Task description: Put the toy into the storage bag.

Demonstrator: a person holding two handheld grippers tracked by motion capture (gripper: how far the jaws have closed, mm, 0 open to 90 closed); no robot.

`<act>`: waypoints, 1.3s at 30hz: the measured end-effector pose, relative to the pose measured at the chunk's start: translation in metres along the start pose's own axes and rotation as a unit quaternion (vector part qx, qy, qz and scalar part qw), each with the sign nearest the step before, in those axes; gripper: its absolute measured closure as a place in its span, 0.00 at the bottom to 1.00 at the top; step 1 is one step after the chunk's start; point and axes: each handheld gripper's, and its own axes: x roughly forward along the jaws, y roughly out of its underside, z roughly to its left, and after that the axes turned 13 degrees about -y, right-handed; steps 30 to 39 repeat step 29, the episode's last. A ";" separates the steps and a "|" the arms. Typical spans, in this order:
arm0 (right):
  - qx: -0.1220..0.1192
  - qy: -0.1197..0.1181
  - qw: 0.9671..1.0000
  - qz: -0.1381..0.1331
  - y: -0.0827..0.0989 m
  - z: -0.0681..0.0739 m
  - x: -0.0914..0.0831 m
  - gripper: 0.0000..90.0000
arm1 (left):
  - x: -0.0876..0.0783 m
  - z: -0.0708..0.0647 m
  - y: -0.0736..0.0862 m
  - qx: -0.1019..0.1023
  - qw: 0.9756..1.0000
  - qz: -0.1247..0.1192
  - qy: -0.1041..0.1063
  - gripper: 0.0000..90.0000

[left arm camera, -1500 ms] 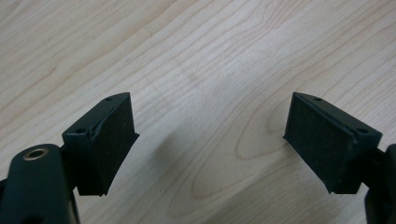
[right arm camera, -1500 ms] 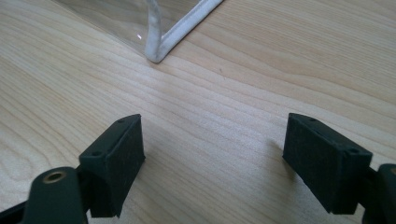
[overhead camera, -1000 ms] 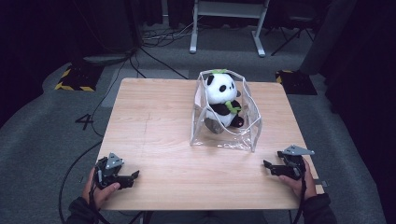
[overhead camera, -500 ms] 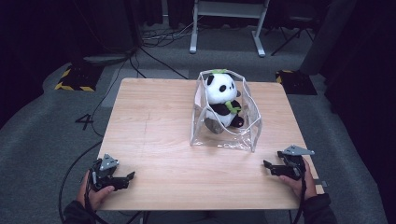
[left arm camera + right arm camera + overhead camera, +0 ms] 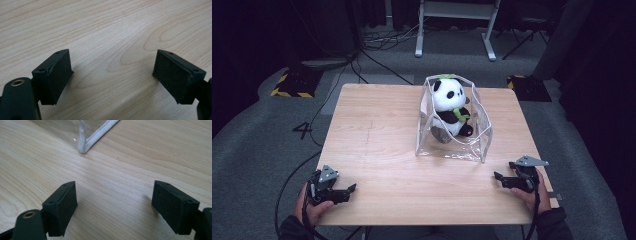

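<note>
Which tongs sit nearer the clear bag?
The right tongs. The clear bag with the panda stands right of the table's middle, and its white-edged corner shows just ahead of them. The left tongs face bare wood.

A dim lab or studio is showing itself: a wooden table [image 5: 377, 140] standing on grey carpet [image 5: 262, 135], cables [image 5: 377, 60] trailing, hazard-striped floor plates [image 5: 292, 82] lying nearby.

A: Pale wood tabletop [image 5: 377, 130], grain running crosswise. Grey carpet floor [image 5: 257, 140] around it.
B: Noted. Yellow-black striped block [image 5: 292, 85] on the floor at far left, black cables [image 5: 377, 57] beside it. White metal frame legs [image 5: 454, 30] behind the tabletop.
</note>
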 end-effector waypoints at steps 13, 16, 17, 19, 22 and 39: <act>0.000 0.000 1.000 0.000 0.000 0.000 0.000 0.22 | 0.000 0.000 0.000 0.001 1.000 0.001 -0.001 0.17; 0.000 0.000 1.000 0.000 0.000 0.000 0.000 0.22 | 0.000 0.001 0.000 0.002 1.000 0.003 0.000 0.17; 0.000 0.000 1.000 0.000 0.000 0.000 0.000 0.22 | 0.000 0.001 -0.001 0.000 1.000 0.002 -0.002 0.17; 0.000 0.000 1.000 0.000 0.000 0.000 0.000 0.22 | 0.001 0.001 -0.001 -0.003 1.000 0.002 -0.003 0.17; 0.000 0.000 1.000 0.000 0.000 0.000 0.000 0.22 | 0.001 0.001 -0.001 -0.004 1.000 0.001 -0.004 0.17; 0.000 0.000 1.000 0.000 0.000 0.000 0.000 0.22 | 0.001 0.001 -0.001 -0.007 1.000 0.003 -0.008 0.17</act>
